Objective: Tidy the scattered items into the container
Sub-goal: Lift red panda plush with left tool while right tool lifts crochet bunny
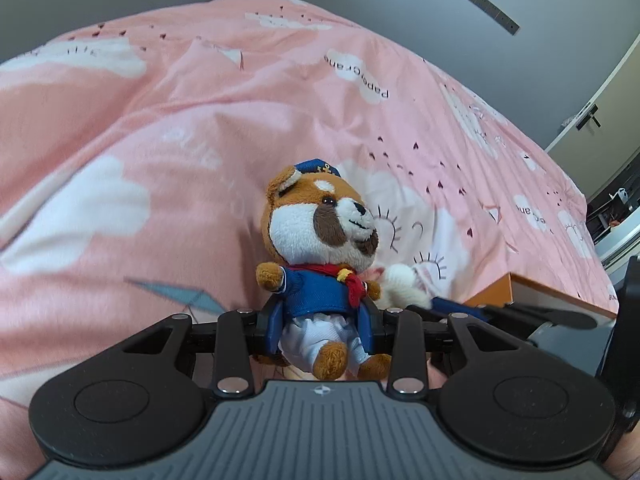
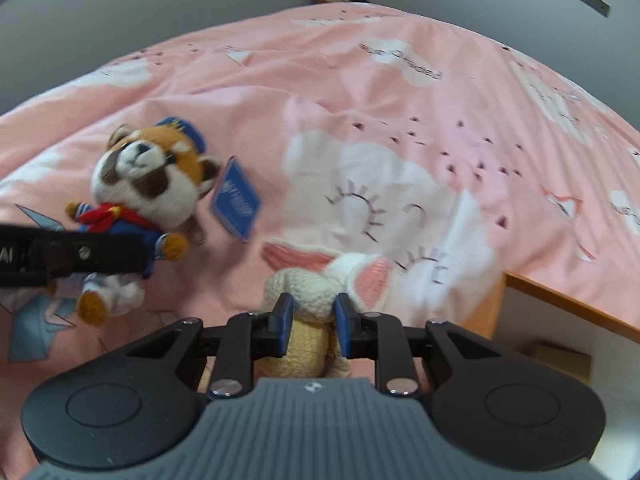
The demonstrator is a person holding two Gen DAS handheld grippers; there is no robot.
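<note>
Plush toys, one in each gripper, above the pink duvet.

Left gripper is closed on the sailor-suited dog plush at its waist; right gripper pinches the white rabbit plush mid-body. Both look soft, light and squashy (grip the torso, not limbs). Only the right view shows the dog's blue hang tag; no container is visible.

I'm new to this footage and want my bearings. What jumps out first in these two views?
A plush dog in sailor uniform fills the centre of the left wrist view, clamped at the waist by the left gripper. Beside it, the right gripper pinches a white bunny plush over the pink cloud-print bedspread.
</note>
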